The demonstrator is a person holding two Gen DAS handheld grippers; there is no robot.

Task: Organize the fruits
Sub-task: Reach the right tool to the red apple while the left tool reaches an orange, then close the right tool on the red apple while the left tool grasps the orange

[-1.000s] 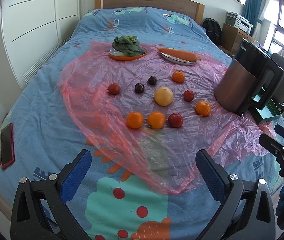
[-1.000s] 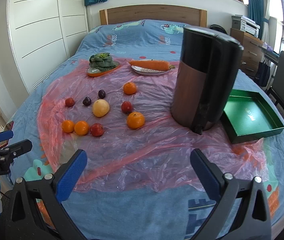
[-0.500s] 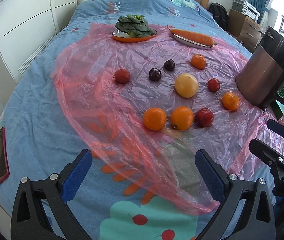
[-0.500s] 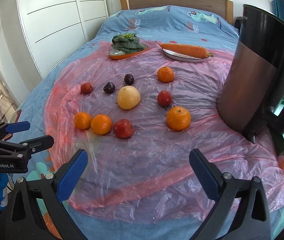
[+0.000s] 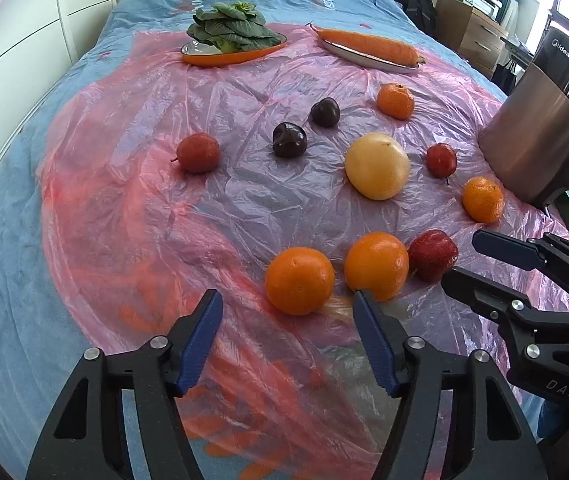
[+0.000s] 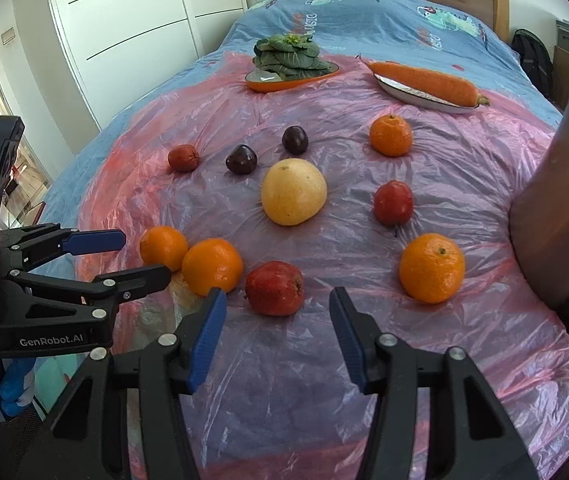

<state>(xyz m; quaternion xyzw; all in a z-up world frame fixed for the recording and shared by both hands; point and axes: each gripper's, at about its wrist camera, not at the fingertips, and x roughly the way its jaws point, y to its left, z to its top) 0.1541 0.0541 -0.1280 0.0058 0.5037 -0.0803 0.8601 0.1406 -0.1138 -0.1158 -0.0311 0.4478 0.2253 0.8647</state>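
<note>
Your left gripper (image 5: 286,320) hangs over the pink plastic sheet (image 5: 132,208) on the bed (image 5: 16,264); fingers abt half open and closing, nothing between them. The near orange (image 5: 299,280) sits just ahead of the gap, w/ a 2nd orange (image 5: 376,265) touching-close beside it and the red apple (image 5: 432,255) next along. Your right gripper (image 6: 276,322) is same: fingers half open, closing, empty, red apple (image 6: 274,288) just in front. Rest of fruit is spread on the sheet: yellow pomelo (image 6: 293,191) mid, 2 dark plums (image 6: 241,159) behind it, mandarin (image 6: 431,268) near the steel kettle (image 5: 544,128). Greens (image 6: 288,56) and carrot (image 6: 424,78) lie on dishes at the far end.
</note>
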